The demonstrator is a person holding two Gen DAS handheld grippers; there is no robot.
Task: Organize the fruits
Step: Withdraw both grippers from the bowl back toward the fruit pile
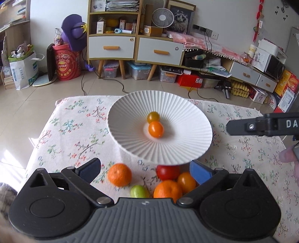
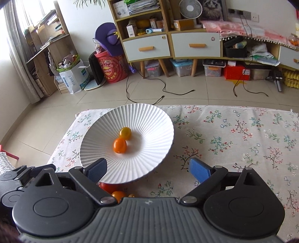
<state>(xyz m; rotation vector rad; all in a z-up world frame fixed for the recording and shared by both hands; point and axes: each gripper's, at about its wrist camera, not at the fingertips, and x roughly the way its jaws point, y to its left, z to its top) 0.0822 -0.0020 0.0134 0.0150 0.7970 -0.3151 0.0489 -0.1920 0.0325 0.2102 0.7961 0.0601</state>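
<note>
Lying between the wide left claw (image 1: 145, 172): loose fruits (image 1: 119, 174).

Pale beige glossy floor tiles (image 2: 183, 89) run back to a plain white wall (image 1: 224, 16). Against that wall stands a light wooden shelf cabinet with white drawers and orange handles (image 2: 147, 46). On its top, to the right, sits a small white round fan (image 2: 190, 8); beneath it are clear plastic storage boxes (image 2: 182, 68). Left of the cabinet stands a red cylindrical drum (image 2: 114, 69), and further left an open wooden bookshelf (image 2: 48, 48) beside a grey curtain at a bright window (image 2: 15, 37). Black cables (image 2: 149, 84) trail across the tiles in front of the cabinet.
</note>
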